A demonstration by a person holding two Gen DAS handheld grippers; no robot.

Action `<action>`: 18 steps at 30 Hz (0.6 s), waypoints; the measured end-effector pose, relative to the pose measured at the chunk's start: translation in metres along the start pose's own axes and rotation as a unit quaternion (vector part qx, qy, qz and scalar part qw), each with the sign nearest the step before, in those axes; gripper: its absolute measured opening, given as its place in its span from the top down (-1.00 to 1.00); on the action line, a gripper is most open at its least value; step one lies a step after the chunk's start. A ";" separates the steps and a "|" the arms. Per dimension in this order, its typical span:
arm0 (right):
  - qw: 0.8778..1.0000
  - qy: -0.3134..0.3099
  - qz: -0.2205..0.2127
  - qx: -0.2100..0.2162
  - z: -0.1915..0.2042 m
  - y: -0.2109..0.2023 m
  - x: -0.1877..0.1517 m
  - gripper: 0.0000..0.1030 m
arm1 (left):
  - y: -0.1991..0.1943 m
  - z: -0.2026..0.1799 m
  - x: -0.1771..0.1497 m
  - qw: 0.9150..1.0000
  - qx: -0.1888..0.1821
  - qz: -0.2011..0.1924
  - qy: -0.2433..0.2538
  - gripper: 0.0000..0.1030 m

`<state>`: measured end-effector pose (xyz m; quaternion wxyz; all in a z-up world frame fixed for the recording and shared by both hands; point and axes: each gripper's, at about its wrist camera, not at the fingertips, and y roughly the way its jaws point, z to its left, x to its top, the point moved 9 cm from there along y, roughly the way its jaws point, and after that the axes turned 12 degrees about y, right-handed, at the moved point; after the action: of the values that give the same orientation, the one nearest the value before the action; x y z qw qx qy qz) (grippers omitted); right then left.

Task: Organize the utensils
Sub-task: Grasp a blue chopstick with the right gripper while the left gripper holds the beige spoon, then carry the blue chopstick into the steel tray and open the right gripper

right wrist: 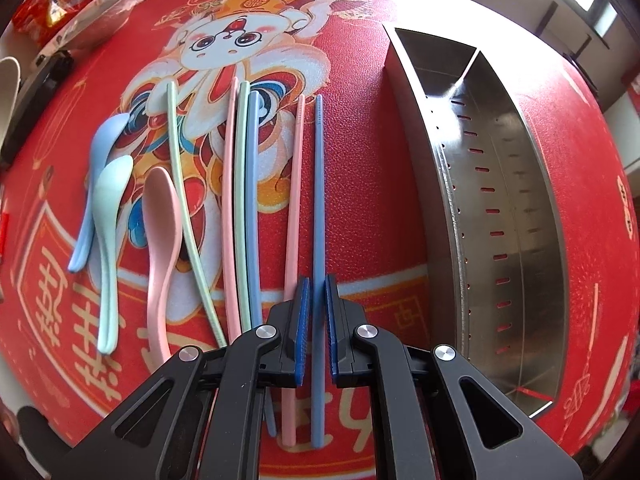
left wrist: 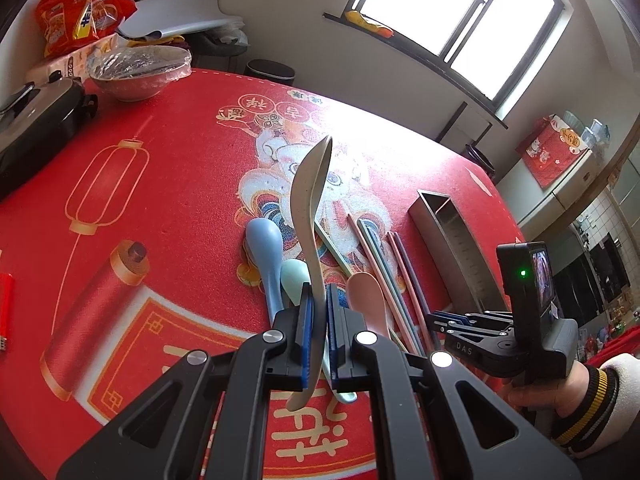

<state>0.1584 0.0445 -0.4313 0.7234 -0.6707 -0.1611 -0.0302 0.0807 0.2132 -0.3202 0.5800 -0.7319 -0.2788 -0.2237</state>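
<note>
- At far left in the left wrist view we see a black lidded cooker point(left wrist: 36, 116), and behind it red snack bags point(left wrist: 76, 8) and a film-covered bowl point(left wrist: 138, 70), all on the red printed tablecloth point(left wrist: 180, 168).
- Left of centre in the right wrist view lie three spoons, bowls pointing away from us: the blue spoon point(right wrist: 94, 188), the mint spoon point(right wrist: 108, 240) partly over it, and the pink spoon point(right wrist: 160, 232) just beside them.
- At centre in the left wrist view we see the left gripper point(left wrist: 319, 320) with its blue pads closed on the handle of the beige spoon point(left wrist: 310, 200), which stands up above the table, bowl end away from the camera.
- Right of the spoons in the right wrist view rest loose chopsticks: a green chopstick point(right wrist: 188, 208) lying at a slant, then a touching trio of pink, green and blue chopsticks point(right wrist: 240, 200), then a single pink chopstick point(right wrist: 294, 208).
- At centre right in the right wrist view we see the right gripper point(right wrist: 316, 320), its pads closed on the blue chopstick point(right wrist: 318, 200), which runs parallel to the single pink chopstick and just beside it; we cannot tell whether it is lifted off the cloth.
- At right stands the steel utensil holder point(right wrist: 516, 208), lying lengthwise on the cloth, perforated, with a divider near its far end; we see no utensils inside it.
- At far right in the left wrist view a striped cuff point(left wrist: 588, 404) and a hand point(left wrist: 548, 392) carry the right gripper.
</note>
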 end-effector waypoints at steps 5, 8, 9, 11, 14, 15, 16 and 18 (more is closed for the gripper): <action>1.000 0.001 0.001 0.024 -0.002 -0.003 -0.001 0.88 | -0.003 -0.001 -0.001 1.000 0.006 -0.005 -0.008 0.87; 0.998 0.005 -0.011 0.054 0.003 -0.013 0.005 0.88 | -0.005 -0.005 -0.001 1.000 0.014 -0.006 -0.011 0.87; 0.998 0.004 -0.016 0.065 0.008 -0.017 0.008 0.88 | -0.006 -0.006 -0.001 1.000 0.018 -0.007 -0.012 0.87; 0.996 0.001 -0.027 0.087 0.008 -0.028 0.015 0.88 | -0.007 -0.009 0.000 1.000 0.025 -0.007 -0.017 0.87; 0.992 -0.003 -0.039 0.122 0.007 -0.046 0.023 0.88 | -0.009 -0.014 0.002 0.999 0.036 -0.010 -0.025 0.87; 0.991 -0.005 -0.046 0.128 0.004 -0.052 0.027 0.88 | -0.009 -0.017 0.004 0.999 0.039 -0.011 -0.026 0.87; 0.989 -0.005 -0.054 0.135 -0.001 -0.057 0.033 0.88 | -0.009 -0.021 0.006 0.999 0.043 -0.012 -0.026 0.87; 0.987 0.003 -0.069 0.143 -0.016 -0.068 0.043 0.88 | -0.010 -0.028 0.010 0.998 0.049 -0.014 -0.025 0.87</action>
<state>0.1846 0.0296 -0.3549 0.8089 -0.5471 -0.2072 -0.0589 0.0813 0.1886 -0.3004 0.6047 -0.7041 -0.3144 -0.1993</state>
